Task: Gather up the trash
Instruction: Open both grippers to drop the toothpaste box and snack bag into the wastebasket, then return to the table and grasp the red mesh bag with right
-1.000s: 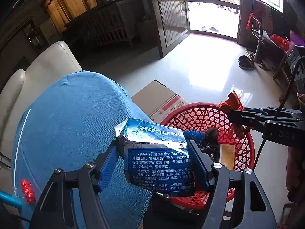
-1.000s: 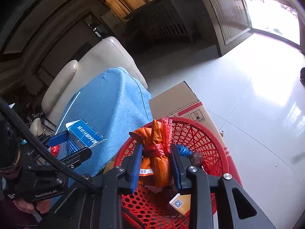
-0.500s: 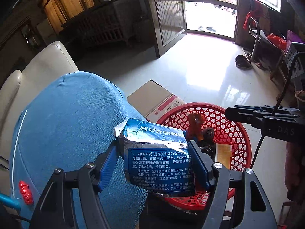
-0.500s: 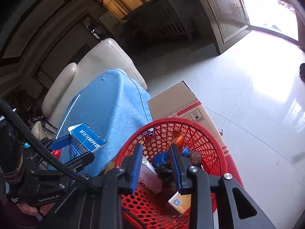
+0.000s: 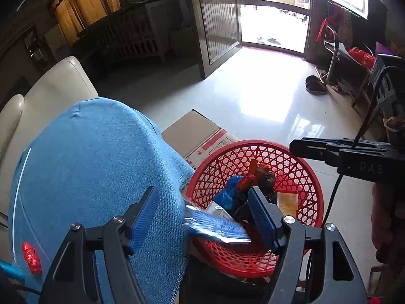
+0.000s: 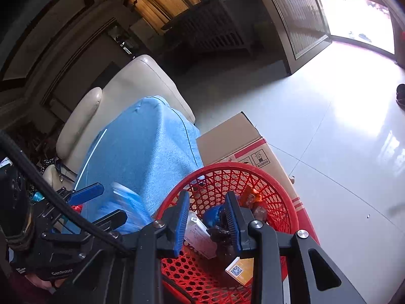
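Blurred blue box [image 5: 215, 224] mid-drop between spread fingers of left hand-held gripper [image 5: 202, 217], over near rim of red basket [image 5: 310, 177]; right hand-held gripper [image 6: 206, 219] open, empty.

Round red plastic lattice basket [image 5: 298, 162] stands on the floor, against the blue cloth's hanging edge, a cardboard box just behind it. Inside, heaped: crumpled blue wrapper [image 5: 231, 190], orange snack packet [image 5: 251, 171] upright against a dark glossy bag [image 5: 265, 179], white printed carton [image 6: 200, 238] lying flat, and a small orange box with a QR code [image 6: 240, 269]. Blue-and-white toothpaste box [image 5: 215, 226], motion-blurred, sits tilted over the near rim, between the spread blue pads; whether it touches anything is unclear.
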